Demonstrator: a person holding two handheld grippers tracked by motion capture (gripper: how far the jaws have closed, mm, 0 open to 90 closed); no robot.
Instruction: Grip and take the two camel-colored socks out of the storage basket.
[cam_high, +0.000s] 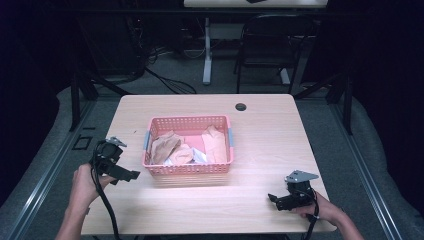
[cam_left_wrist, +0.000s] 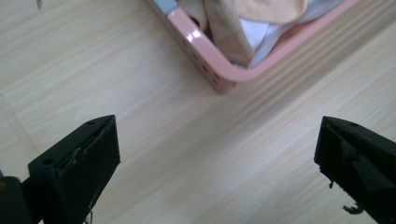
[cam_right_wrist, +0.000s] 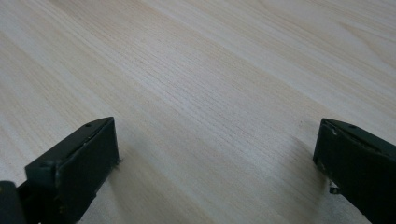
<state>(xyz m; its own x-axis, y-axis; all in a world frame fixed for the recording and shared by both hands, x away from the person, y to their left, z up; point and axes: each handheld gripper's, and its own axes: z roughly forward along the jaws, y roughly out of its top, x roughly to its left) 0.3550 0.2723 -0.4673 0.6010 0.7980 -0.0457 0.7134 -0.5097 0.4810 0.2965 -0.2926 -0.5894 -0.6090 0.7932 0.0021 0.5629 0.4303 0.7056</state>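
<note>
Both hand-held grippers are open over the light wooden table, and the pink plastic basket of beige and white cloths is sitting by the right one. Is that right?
Not quite: the pink plastic basket of beige and white cloths sits by the left hand-held gripper, as the high view shows. The right hand-held gripper is over bare light wooden table. Both are open.

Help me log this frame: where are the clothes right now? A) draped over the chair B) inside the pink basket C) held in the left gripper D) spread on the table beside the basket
B: the folded clothes lie inside the pink basket, and both grippers are open and hold nothing.
</note>
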